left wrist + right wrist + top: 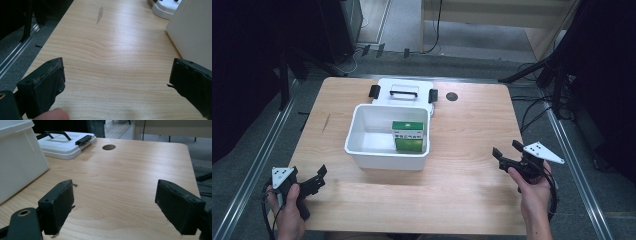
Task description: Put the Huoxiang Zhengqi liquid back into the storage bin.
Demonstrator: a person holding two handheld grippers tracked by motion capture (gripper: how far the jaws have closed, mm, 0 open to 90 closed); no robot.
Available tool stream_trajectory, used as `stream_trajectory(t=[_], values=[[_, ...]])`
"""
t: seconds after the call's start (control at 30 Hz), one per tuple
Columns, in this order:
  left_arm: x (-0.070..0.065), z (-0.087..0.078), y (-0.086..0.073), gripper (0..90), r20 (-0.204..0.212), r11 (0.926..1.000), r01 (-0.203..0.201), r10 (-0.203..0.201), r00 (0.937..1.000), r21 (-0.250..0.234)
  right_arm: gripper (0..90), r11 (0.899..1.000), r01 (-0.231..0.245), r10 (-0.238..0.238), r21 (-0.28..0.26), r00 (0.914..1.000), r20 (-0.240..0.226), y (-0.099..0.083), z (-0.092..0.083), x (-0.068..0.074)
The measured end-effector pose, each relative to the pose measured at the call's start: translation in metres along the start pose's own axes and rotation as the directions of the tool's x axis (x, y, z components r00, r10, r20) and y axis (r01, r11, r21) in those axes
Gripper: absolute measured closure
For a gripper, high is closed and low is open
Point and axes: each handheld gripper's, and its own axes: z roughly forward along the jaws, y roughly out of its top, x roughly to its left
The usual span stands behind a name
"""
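Both sets of matte black jaws are standing wide apart over pale wood-grain table (462, 190), gripping nothing: the left gripper (314, 181) near the front left corner, the right gripper (507, 155) toward the right edge. Between them, farther back, a smooth white plastic box (362, 152) is sitting well apart from both. The high view is showing a green carton (408, 136) inside; the gripper views are showing its outer walls. Behind it, the black-handled lid (404, 95) is lying flat.

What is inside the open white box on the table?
A green and white carton stands in the white box, against its right wall. The rest of the floor looks bare; the carton covers what lies beneath it.
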Motion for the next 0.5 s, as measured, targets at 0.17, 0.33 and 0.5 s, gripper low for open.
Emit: stream_trajectory(t=[0.17,0.33,0.5], values=[[0.0,0.0,0.0,1.1,-0.001,1.0,0.001,-0.001,1.0,0.0,15.2,1.0,-0.021,0.021,0.013,0.9997,0.009,-0.016,-0.011,-0.002],[0.0,0.0,0.0,1.1,0.0,1.0,0.001,-0.001,1.0,0.0,14.3,1.0,-0.021,0.02,0.003,0.9997,0.015,-0.029,-0.024,-0.001],[0.0,0.0,0.0,1.0,-0.001,1.0,-0.002,0.002,1.0,0.0,14.1,1.0,-0.021,0.021,0.012,0.9993,0.031,-0.043,-0.036,-0.001]])
